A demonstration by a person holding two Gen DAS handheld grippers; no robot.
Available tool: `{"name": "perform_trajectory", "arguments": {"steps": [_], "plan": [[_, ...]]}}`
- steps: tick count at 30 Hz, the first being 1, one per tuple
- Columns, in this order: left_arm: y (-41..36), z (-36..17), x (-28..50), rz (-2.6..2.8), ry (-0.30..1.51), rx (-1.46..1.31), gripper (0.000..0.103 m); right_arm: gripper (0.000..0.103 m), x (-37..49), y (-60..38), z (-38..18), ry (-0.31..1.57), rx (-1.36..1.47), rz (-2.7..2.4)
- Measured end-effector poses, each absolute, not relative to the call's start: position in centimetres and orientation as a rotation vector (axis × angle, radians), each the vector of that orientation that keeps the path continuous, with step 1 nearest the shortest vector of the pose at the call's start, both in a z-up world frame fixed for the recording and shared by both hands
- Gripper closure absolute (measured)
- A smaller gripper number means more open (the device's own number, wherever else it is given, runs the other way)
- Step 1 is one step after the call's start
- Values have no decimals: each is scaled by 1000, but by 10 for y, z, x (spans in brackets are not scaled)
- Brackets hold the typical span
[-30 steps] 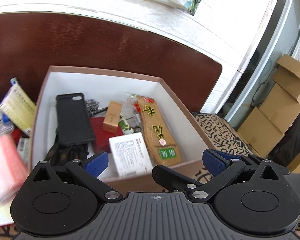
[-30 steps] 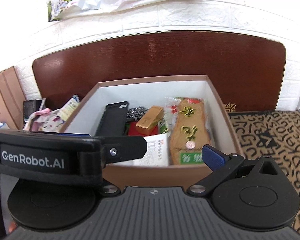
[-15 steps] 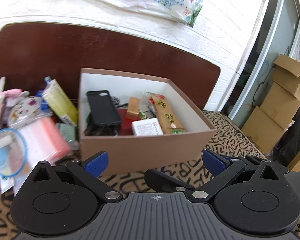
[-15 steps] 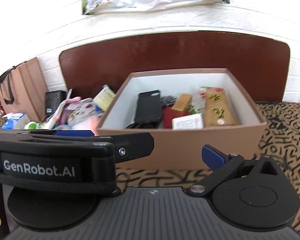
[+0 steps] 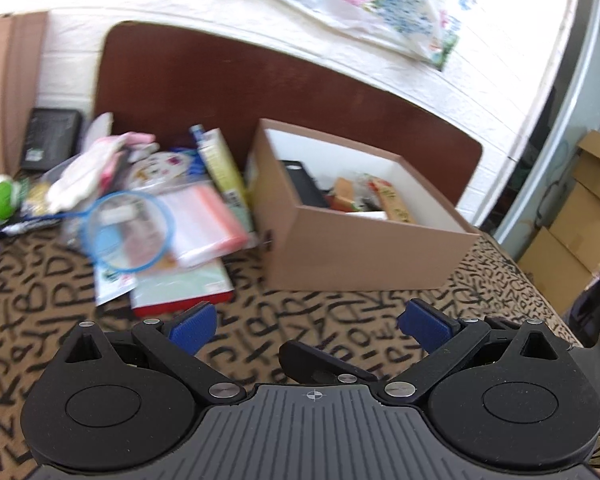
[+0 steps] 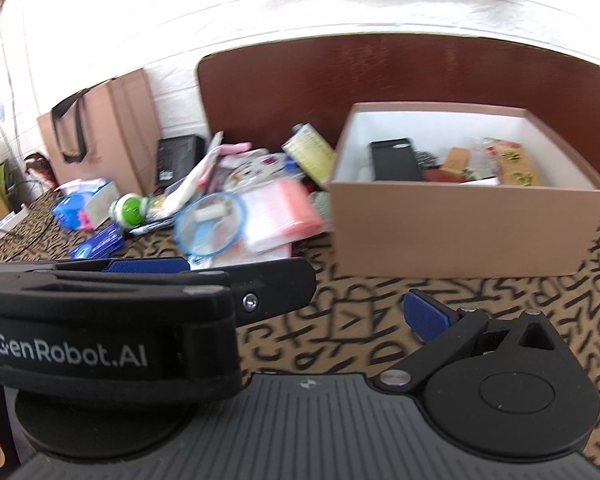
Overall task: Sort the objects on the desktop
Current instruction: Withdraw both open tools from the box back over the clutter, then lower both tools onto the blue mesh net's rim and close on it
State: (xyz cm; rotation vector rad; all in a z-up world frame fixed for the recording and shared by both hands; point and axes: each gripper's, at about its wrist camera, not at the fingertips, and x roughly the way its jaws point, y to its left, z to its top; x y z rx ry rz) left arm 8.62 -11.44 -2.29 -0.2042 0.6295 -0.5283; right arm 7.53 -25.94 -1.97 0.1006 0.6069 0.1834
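A brown cardboard box [image 5: 364,252] [image 6: 460,236] with a white inside stands on the patterned table; it holds a black phone case [image 5: 302,188] [image 6: 394,160], a tan packet [image 6: 516,164] and other small items. Left of it lies a heap of loose objects: a pink zip bag [image 5: 204,224] [image 6: 280,208], a blue-rimmed round lid [image 5: 126,232] [image 6: 210,226], a yellow-green carton [image 5: 224,168] [image 6: 310,152]. My left gripper [image 5: 306,324] is open and empty, back from the box. My right gripper [image 6: 292,288] is open and empty; the left gripper's body crosses in front of it.
A dark wooden board [image 5: 260,92] stands behind the box against a white brick wall. A paper bag [image 6: 100,132], a black box [image 6: 178,160], a green ball [image 6: 130,208] and blue packets [image 6: 96,240] lie at the left. Cardboard cartons [image 5: 572,232] are stacked at the right.
Both grippers have pulled back and away from the box, which now looks smaller and farther right. The heap of loose objects to its left has come into view. Both stay open and empty.
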Motion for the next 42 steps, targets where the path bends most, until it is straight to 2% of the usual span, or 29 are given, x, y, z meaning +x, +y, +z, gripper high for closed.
{"name": "perform_trajectory", "arguments": {"steps": [15,30,35,42], "plan": [[-16,-51,120,-359,664,-370,0,0,112,-187,-51,671,115,301],[19,-65,189,-291,665,-434,0,2,159,-170,-60,625,117,342],[16,-74,216,-304,693,-437,5,8,178,-165,-65,620,95,352],[13,-84,244,-326,709,-468,13,9,205,-162,-67,571,22,361]]}}
